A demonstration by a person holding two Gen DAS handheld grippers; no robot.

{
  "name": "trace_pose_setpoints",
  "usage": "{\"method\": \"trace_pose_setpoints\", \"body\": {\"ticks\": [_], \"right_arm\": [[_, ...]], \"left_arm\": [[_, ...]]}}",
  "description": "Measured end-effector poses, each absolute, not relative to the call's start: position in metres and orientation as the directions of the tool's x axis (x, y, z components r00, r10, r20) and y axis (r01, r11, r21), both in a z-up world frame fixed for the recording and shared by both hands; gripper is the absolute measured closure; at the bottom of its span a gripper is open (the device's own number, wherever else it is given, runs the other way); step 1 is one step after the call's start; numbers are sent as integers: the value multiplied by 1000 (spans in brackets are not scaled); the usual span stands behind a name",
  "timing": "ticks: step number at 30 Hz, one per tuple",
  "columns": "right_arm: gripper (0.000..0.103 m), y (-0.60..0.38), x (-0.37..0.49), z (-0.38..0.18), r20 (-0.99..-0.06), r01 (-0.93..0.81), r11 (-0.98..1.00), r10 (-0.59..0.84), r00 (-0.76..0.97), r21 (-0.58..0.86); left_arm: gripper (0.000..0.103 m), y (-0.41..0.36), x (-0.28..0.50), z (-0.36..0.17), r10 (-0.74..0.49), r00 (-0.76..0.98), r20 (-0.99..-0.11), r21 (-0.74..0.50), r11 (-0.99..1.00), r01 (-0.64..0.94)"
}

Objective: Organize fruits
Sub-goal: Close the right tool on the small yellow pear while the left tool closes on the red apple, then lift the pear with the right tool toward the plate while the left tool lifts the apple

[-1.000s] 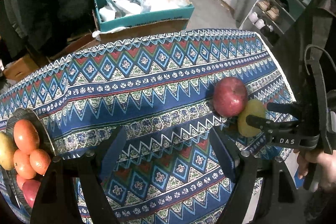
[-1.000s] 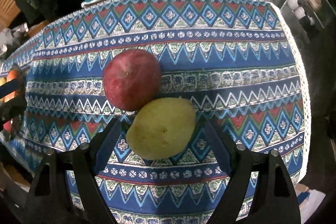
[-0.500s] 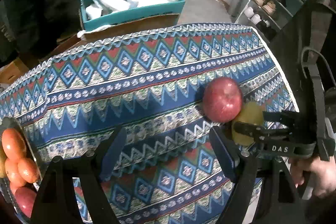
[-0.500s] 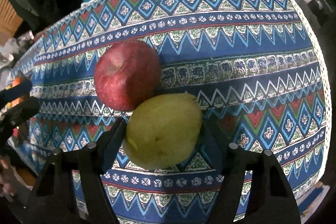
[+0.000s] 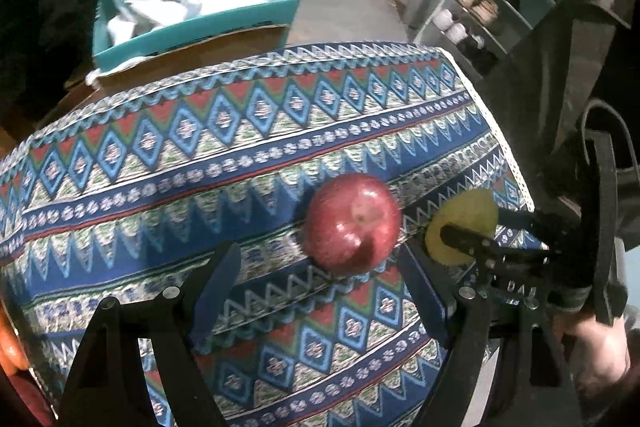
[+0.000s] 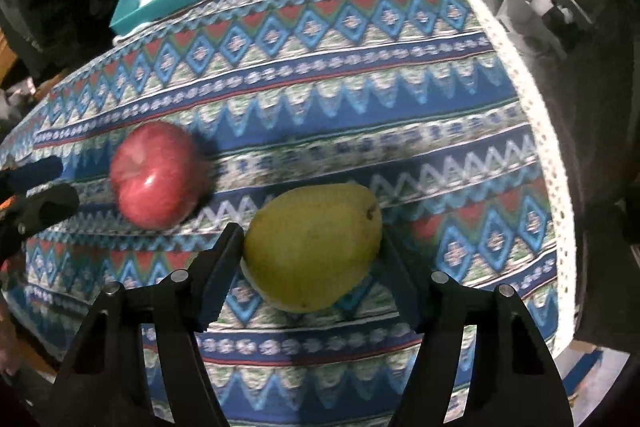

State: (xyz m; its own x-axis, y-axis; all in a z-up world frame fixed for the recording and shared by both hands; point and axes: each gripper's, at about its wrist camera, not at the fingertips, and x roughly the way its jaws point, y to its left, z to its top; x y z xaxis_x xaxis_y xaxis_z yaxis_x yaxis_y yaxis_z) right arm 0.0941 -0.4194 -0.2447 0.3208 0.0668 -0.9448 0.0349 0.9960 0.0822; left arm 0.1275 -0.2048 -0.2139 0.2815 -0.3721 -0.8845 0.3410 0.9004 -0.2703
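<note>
The pear (image 6: pixel 314 247) is pinched by the right claw (image 6: pixel 312 259), jaws just closed onto it, near the worktop (image 6: pixel 520 67) edge (left claw (image 5: pixel 320 291) wide, empty, nearing apple (image 5: pixel 354 225)); a slip off the rounded skin is risked.

The right gripper (image 6: pixel 312 259) has closed on the pear (image 6: pixel 314 247) (apple (image 6: pixel 156 175) now apart).
</note>
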Motion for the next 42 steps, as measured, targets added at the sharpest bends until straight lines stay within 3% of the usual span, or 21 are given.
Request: {"method": "trace_pose_setpoints", "body": {"ticks": [14,22,26,31,42], "right_arm": [[34,-451,95,-243,-936,96,978,147,320,187],[34,-444,100,-255,-937,100,970,181,299,220],[38,-443,101,-259,-929,102,963,208,307,249],[41,-438,104,-256,-924,83,971,186,334,225],[35,-437,119,-269,-932,118,963,196,304,241]], "left_arm": [[17,-253,138,-246,-319,236,-918,-194,880,434],[17,-255,147,-264,-331,206,-921,-232,889,395],[30,-261,149,-268,-341,192,-920,-240,879,413],[31,-264,147,-269,-337,209,-918,-225,877,425],[31,-243,145,-265,-319,237,-918,-210,895,394]]}}
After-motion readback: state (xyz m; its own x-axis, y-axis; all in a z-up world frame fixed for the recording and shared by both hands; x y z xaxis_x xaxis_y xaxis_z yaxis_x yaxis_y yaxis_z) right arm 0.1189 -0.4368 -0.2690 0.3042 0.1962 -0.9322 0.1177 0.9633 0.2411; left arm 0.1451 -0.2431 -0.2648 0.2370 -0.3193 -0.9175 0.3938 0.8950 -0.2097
